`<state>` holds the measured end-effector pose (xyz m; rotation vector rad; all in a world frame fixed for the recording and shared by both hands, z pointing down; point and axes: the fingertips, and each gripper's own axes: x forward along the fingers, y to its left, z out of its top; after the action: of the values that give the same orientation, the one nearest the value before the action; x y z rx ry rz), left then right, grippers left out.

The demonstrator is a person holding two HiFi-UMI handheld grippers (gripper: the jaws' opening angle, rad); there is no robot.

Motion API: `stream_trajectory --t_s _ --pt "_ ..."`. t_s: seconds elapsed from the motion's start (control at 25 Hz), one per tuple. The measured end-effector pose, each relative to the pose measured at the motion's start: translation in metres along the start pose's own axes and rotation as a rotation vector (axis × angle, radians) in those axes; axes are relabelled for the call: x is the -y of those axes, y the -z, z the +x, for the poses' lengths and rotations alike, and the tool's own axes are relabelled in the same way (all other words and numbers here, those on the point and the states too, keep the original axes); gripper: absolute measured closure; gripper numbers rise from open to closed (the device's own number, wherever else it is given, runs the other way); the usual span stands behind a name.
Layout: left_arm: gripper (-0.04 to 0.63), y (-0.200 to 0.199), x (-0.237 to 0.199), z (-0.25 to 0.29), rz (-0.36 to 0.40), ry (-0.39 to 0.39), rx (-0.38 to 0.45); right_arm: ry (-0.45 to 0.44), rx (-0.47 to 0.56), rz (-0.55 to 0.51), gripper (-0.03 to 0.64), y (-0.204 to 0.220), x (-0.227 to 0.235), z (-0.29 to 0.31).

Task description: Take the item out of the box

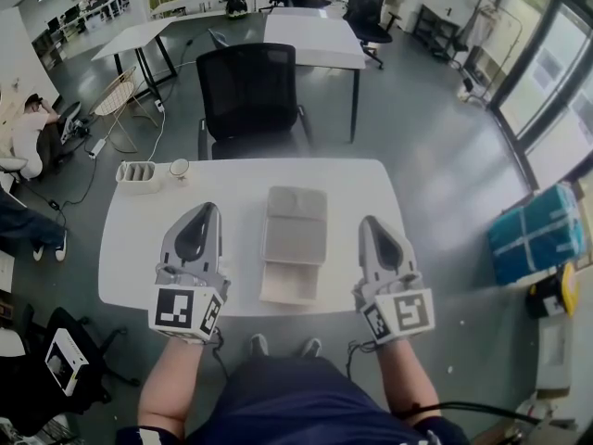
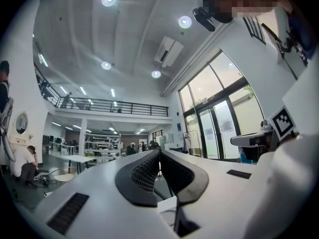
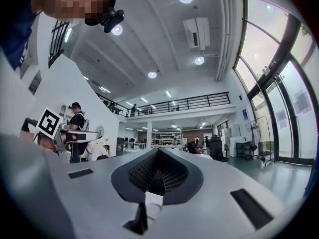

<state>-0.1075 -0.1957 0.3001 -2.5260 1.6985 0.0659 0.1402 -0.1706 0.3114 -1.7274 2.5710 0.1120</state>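
Observation:
A flat grey-beige box (image 1: 295, 239) lies in the middle of the white table (image 1: 139, 248), with a paler flap toward the near edge. What is inside it does not show. My left gripper (image 1: 206, 208) hangs above the table to the left of the box, apart from it. My right gripper (image 1: 371, 221) hangs to its right, also apart. Both point level and away from me. In the left gripper view the left gripper (image 2: 159, 151) has its tips together with nothing between them. The right gripper (image 3: 158, 150) looks the same. Neither gripper view shows the box.
A white organiser tray (image 1: 139, 176) and a small cup (image 1: 179, 168) stand at the table's far left corner. A black office chair (image 1: 248, 91) sits just behind the table. A blue package (image 1: 537, 230) lies on the floor at the right. A person (image 1: 23, 128) sits far left.

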Motion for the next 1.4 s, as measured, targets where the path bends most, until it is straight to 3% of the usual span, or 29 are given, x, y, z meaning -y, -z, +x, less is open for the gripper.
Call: stream_trajectory --t_s 0.6,1.4 --pt "0.56 -0.005 -0.006 -0.004 -0.035 0.018 0.029 -0.033 0.012 0.009 0.6 0.001 -0.012 0.006" --pt "0.56 0.005 -0.015 -0.01 -0.044 0.007 0.006 -0.027 0.011 0.015 0.6 0.004 -0.017 0.005"
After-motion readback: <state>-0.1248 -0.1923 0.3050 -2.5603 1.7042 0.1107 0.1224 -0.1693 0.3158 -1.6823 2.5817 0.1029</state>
